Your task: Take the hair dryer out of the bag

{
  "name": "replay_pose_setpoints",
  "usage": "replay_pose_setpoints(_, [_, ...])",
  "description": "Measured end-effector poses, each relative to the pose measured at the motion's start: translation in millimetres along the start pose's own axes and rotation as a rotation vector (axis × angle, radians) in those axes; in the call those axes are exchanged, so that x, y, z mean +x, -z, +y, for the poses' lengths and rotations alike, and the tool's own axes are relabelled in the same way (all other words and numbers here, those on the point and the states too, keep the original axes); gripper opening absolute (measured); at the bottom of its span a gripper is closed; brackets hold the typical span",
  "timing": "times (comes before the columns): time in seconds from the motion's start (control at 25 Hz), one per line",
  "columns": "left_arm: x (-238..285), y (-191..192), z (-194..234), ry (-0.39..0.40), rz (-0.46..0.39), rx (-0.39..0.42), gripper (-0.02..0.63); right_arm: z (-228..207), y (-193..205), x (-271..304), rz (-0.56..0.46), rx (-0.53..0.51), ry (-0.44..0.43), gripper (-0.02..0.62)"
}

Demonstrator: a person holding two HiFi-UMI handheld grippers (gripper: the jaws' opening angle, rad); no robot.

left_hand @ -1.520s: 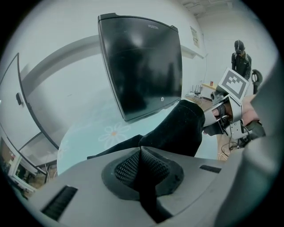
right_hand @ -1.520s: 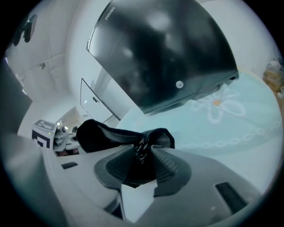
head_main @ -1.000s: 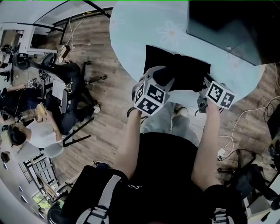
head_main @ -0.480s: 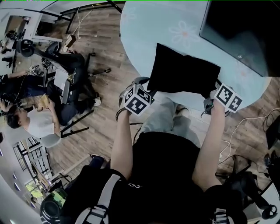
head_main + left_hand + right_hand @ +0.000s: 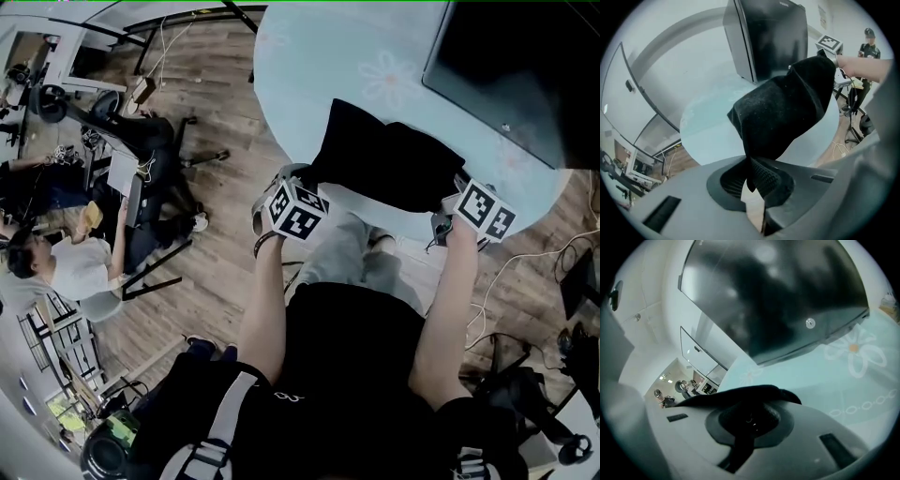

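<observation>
Black bag on pale blue round table; left gripper at near-left corner, right gripper at near-right.

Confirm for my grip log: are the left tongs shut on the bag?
Yes, the left gripper view shows the left tongs closed tight on a fold of the bag.

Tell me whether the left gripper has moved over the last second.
Yes. In the head view the left gripper shifted left, away from the dark screen, to the table's near edge, now shut on the black bag.
</observation>
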State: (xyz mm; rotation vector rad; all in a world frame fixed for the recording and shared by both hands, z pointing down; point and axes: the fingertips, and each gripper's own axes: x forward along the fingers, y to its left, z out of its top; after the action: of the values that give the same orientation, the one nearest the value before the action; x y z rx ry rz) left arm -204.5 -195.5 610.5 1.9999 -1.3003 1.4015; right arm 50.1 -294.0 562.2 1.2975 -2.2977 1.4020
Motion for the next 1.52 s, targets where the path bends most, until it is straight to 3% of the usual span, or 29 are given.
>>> replay_pose_setpoints(0.28, [-7,-13,41,-0.114,-0.046,-0.073,0.012,2,-38,-23,-0.088,-0.002,0.018,0.023])
replay_pose_setpoints(0.84, [-11,-69,90,-0.223,-0.141,-0.08,0.014,-11,-97,-58,-0.234,0.028,0.036,0.023])
replay_pose_setpoints(1.12, [-30,-60,143,-0.357,-0.14,-0.166,0.012,-25,-124,-69,-0.313,0.058,0.038,0.023])
replay_pose_setpoints(1.52, [-37,-30,167,-0.441,-0.097,-0.268,0.011,-79,-146,-118,-0.422,0.127,0.149,0.023])
